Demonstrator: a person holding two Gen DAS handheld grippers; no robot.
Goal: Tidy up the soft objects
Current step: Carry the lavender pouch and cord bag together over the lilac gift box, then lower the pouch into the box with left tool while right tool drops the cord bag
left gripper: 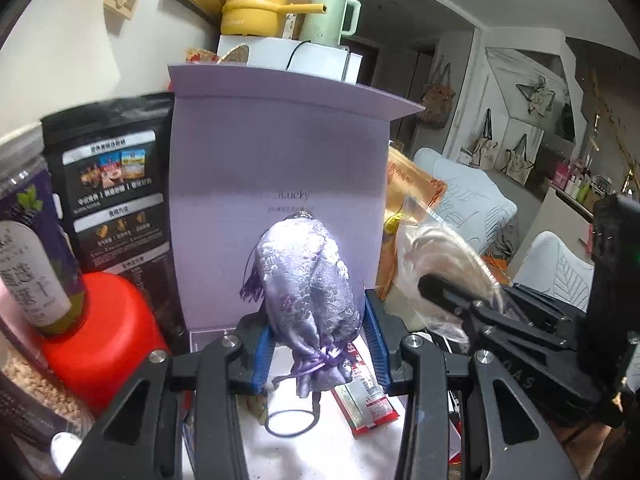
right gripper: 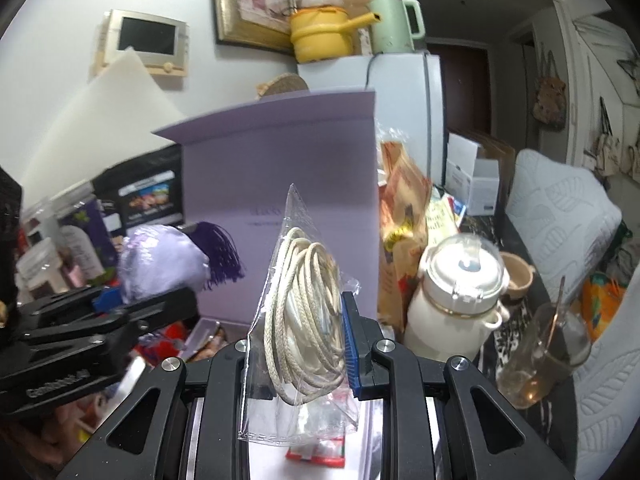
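My left gripper (left gripper: 318,344) is shut on a lilac brocade pouch (left gripper: 312,292) with a drawstring and a purple tassel, held in front of the raised lid of an open lilac gift box (left gripper: 276,152). My right gripper (right gripper: 304,344) is shut on a clear plastic bag of coiled cream cord (right gripper: 306,312), held upright before the same box lid (right gripper: 280,160). The pouch and left gripper show at the left of the right wrist view (right gripper: 160,260). The right gripper and its bag show at the right of the left wrist view (left gripper: 452,280).
On the left stand a red-lidded jar (left gripper: 100,332), a bottle (left gripper: 32,264) and a black snack bag (left gripper: 116,192). A red-and-white packet (left gripper: 364,396) and a black hair tie (left gripper: 290,422) lie below. On the right are a white lidded pot (right gripper: 456,296), a glass cup (right gripper: 540,352) and an orange snack bag (right gripper: 404,216).
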